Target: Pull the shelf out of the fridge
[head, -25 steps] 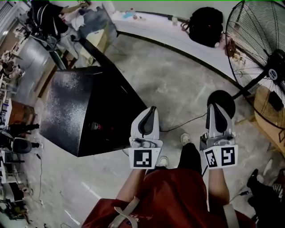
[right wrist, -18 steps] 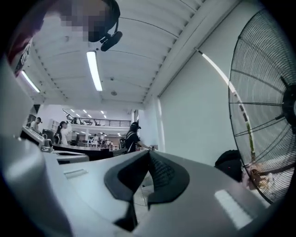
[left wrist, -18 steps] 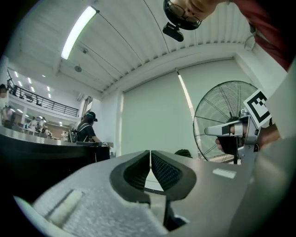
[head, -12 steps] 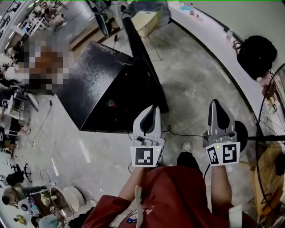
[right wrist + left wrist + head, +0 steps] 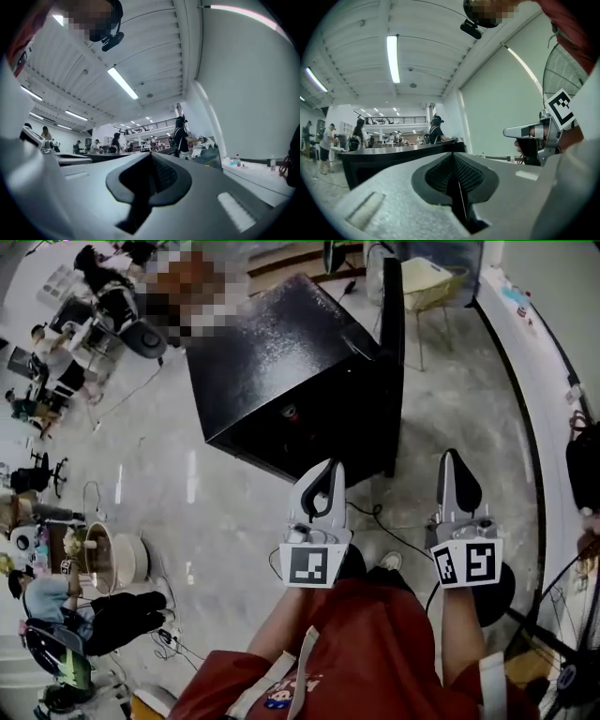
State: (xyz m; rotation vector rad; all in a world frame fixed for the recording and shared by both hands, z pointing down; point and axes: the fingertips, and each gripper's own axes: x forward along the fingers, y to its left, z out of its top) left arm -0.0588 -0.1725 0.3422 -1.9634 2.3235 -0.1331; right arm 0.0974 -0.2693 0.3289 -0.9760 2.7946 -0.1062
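At far centre in the head view stands the black fridge; its shelf cannot be made out. Left gripper and right gripper hover near, clear of it. Left gripper view: jaws together, empty. Right gripper view: jaws together, empty.

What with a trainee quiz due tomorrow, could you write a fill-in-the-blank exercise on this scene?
1. The fridge is ____ in colour.
2. The left gripper and the right gripper both have their jaws ____.
3. Between each gripper's jaws there is ____.

Missing words: black; shut; nothing.
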